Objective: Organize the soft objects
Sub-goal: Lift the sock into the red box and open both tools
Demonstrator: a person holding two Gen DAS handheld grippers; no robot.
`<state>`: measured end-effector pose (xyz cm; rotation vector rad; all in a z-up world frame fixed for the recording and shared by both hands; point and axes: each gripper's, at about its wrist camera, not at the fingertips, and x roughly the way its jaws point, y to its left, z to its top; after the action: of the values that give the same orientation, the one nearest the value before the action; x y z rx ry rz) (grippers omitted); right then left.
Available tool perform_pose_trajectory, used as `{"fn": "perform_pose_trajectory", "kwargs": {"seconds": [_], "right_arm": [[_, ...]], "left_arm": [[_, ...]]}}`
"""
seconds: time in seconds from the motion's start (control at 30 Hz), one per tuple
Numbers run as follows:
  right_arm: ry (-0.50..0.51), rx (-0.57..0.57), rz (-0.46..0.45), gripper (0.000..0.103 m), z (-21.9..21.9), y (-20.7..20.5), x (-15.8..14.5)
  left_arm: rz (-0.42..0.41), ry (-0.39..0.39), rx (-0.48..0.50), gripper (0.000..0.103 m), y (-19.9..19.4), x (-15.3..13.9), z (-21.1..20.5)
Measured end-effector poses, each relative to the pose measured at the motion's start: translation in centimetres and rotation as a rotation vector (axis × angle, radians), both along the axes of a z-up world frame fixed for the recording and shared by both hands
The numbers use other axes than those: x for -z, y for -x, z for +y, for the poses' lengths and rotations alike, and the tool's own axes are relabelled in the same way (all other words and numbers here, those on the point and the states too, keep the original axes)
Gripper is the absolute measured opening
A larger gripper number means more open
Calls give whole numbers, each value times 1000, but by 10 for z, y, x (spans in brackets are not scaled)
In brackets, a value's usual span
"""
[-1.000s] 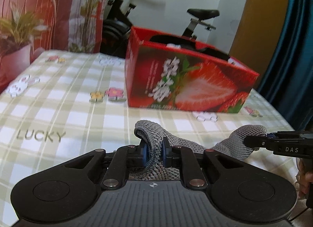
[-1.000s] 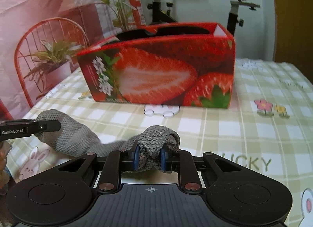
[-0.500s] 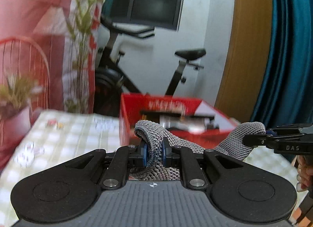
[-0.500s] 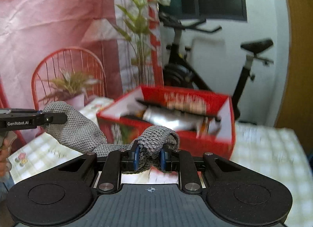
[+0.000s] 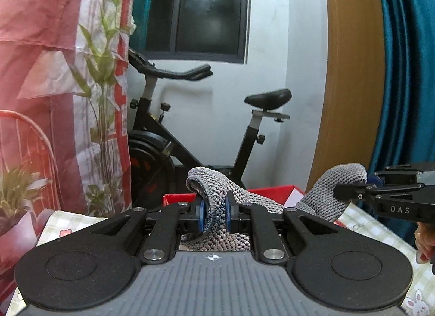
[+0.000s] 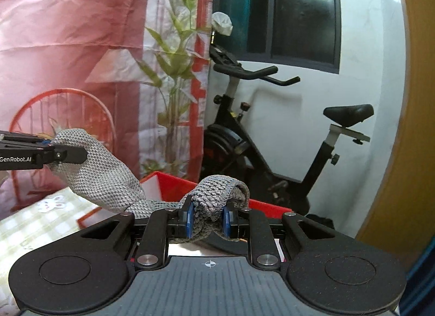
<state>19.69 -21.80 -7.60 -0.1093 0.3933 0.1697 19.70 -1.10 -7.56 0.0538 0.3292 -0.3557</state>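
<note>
A grey knitted cloth (image 5: 233, 196) hangs in the air between both grippers. My left gripper (image 5: 213, 215) is shut on one bunched end of it, blue pads pressing the fabric. At the right of the left wrist view the right gripper (image 5: 353, 184) pinches the other end. In the right wrist view my right gripper (image 6: 208, 216) is shut on the cloth (image 6: 108, 180), which stretches left to the left gripper (image 6: 58, 148). Just behind and below the cloth sits the red strawberry box (image 6: 174, 188), with only its rim (image 5: 272, 191) showing in the left wrist view.
The checked tablecloth (image 6: 35, 229) lies low in both views. Behind the table stand an exercise bike (image 5: 190, 136) and a pink printed backdrop (image 6: 68, 44). A blue curtain (image 5: 402, 71) and a wooden panel (image 5: 348, 71) are on the right. A person's fingers (image 5: 424, 242) hold the right gripper.
Both grippers have lifted the grey cloth off the table. The strawberry box has dropped from filling the views to a strip of rim below the cloth. Grips are unchanged.
</note>
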Motion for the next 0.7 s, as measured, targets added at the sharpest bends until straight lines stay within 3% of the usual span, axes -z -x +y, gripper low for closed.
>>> {"fn": "perform_pose_trajectory", "kwargs": {"seconds": [0.33,0.7], "right_arm": [[-5,26,95,19,-8,-24,53],[-36,48,179,19,-8,-47,83]], "left_arm": [[114,-67,28,15,-32,46,-14],[179,-129,26,15,-59,69,-19]]}}
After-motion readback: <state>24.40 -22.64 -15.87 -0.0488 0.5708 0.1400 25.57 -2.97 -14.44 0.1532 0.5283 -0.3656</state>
